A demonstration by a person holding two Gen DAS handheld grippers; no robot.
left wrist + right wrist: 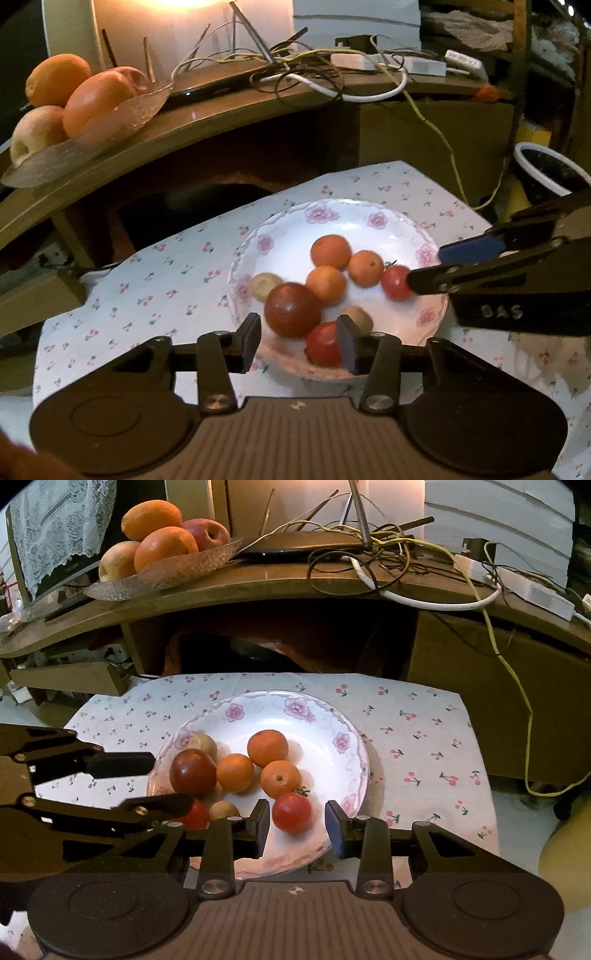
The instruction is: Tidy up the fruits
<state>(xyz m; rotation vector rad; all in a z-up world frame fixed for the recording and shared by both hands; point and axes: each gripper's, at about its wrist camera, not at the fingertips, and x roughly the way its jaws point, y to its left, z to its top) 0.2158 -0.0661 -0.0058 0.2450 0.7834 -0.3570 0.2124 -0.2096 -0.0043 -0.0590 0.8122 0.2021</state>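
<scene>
The left gripper (300, 341) hangs over the near rim of the flowered plate (314, 716), its jaws spread and pinching nothing; a dark red fruit (292, 309) and a red tomato (322, 344) lie in the gap between its fingers, with no pad pressing on either. The right gripper (297, 829) is likewise spread over the plate's near rim, a second red tomato (291, 812) lying loose between its fingers. Farther into the plate sit three small oranges (267, 747), clustered near its middle, and two pale brownish fruits (203, 744), one by the plate's left rim and one by its near rim. The plate rests on a cherry-print cloth (424, 746) covering the surface. Beyond the plate, on a raised wooden shelf (258, 579), a glass dish (166, 572) holds larger oranges and apples, beside a tangle of cables (388, 554).
</scene>
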